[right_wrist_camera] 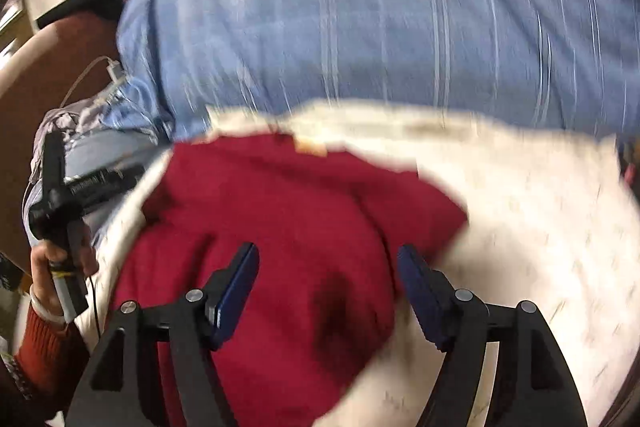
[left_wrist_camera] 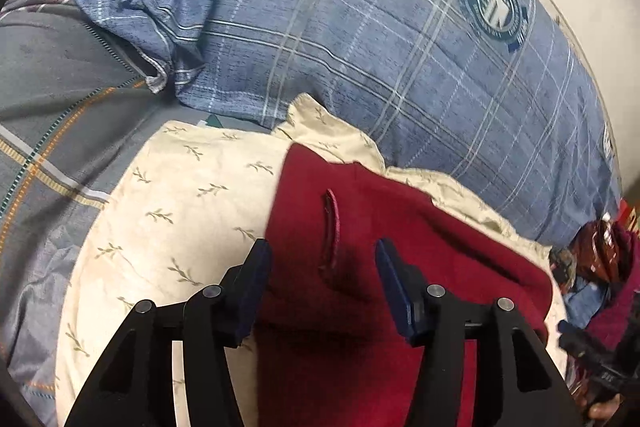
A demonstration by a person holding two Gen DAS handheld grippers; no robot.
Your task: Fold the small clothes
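The right wrist view is motion-blurred, so fabric detail is unclear. The red garment (left_wrist_camera: 400, 235) lies on the cream leaf-print pillow (left_wrist_camera: 180, 195), its near edge cut off by the frame. The left gripper (left_wrist_camera: 323, 281) and right gripper (right_wrist_camera: 328, 285) hover above the garment, jaws well apart and holding nothing. Behind the pillow lies the blue plaid quilt (left_wrist_camera: 360, 39). A hand (right_wrist_camera: 48, 267) appears left of the garment.

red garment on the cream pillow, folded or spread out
Folded: the red garment lies as a compact doubled shape on the cream pillow, not spread flat.
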